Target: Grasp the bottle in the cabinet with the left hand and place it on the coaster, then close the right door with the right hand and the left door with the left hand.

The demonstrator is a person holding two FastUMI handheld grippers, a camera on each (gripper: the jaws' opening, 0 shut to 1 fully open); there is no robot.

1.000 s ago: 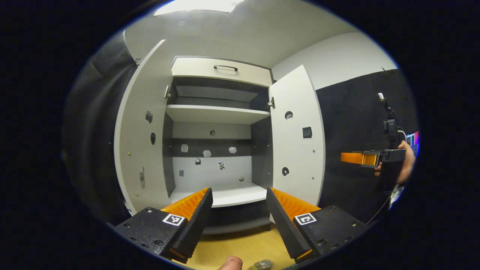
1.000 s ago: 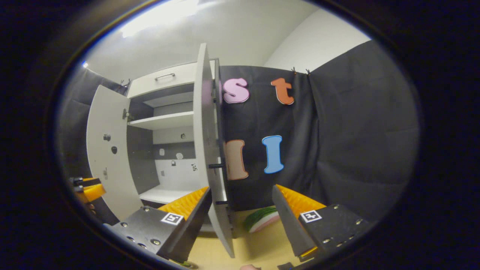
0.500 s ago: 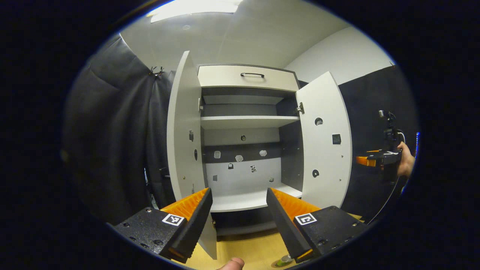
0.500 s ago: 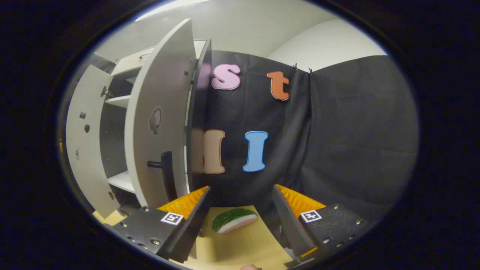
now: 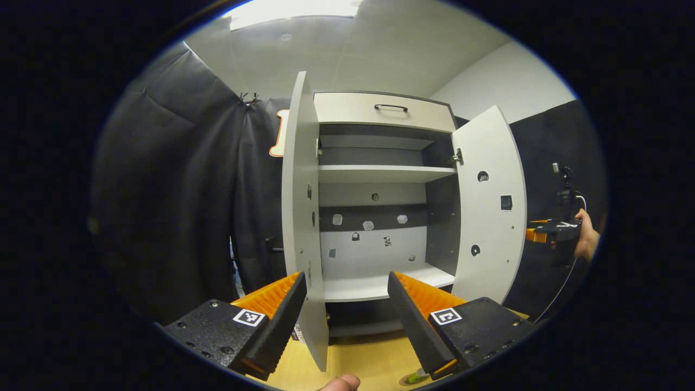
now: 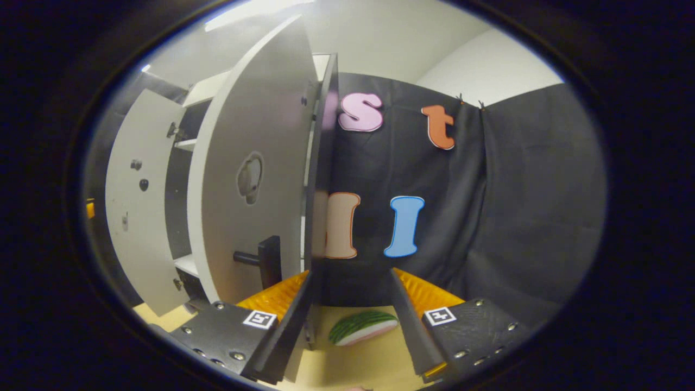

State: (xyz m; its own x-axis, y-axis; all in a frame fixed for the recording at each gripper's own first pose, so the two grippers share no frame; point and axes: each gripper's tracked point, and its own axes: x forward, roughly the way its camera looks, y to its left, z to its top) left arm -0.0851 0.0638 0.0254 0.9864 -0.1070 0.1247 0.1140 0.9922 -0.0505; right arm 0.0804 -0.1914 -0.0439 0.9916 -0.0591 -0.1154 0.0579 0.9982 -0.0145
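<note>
Right door [image 6: 250, 179]: stiff flat board on hinges, likely light to swing. Wide open, just beside the right gripper [image 6: 350, 282]. Best pushed flat near the black handle [image 6: 267, 262]. Both grippers, left gripper [image 5: 345, 279] too, spread wide, holding nothing. Right gripper view: outer face, handle. Left gripper view: inner face, shelves [image 5: 380, 174].

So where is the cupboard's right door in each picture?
Left gripper view: the right door is open at the right side of the cabinet, with its inner face toward the camera.
Right gripper view: the right door is the big panel just left of the middle, showing its outer face and black handle.
Shared landmark: the left door, seen edge-on left of the shelves in the left gripper view and at the far left in the right gripper view.
</note>
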